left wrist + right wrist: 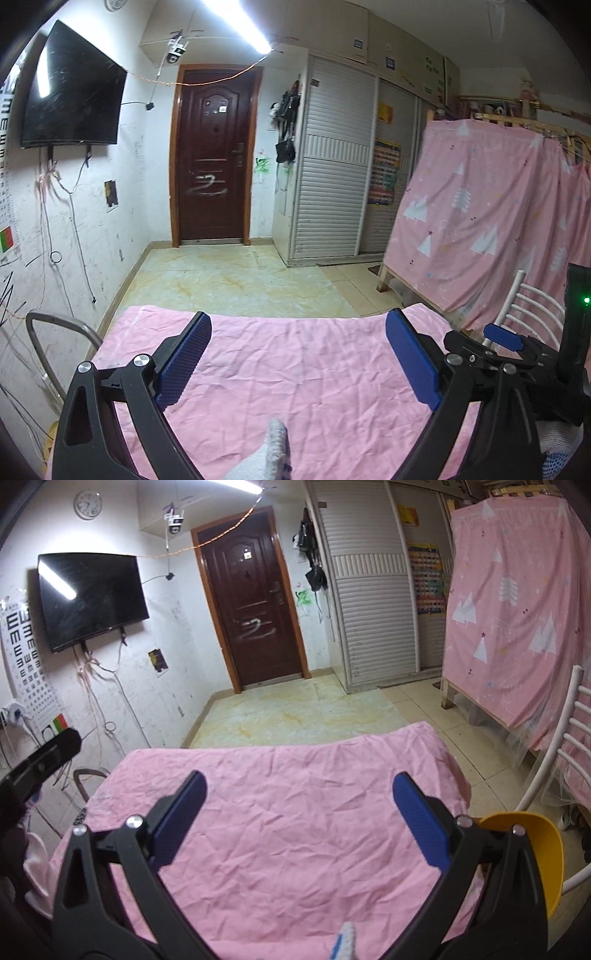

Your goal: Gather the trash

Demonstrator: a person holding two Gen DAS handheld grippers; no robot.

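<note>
Left claw (297, 332): released, jaws spread wide, grasping nothing, held above the tabletop (314, 369) with its wrinkled pink cloth. Right claw (299, 794): likewise released and empty above the same cloth. No trash shows on the cloth. Yellow bin (535, 853): just right of the tabletop. Beyond: tiled floor (295, 712), dark door (255, 602).

Bare pink tablecloth (295, 812) ahead, white chair (569, 738) and yellow bin (532, 853) crowding right edge, floor (295, 712) beyond open
</note>
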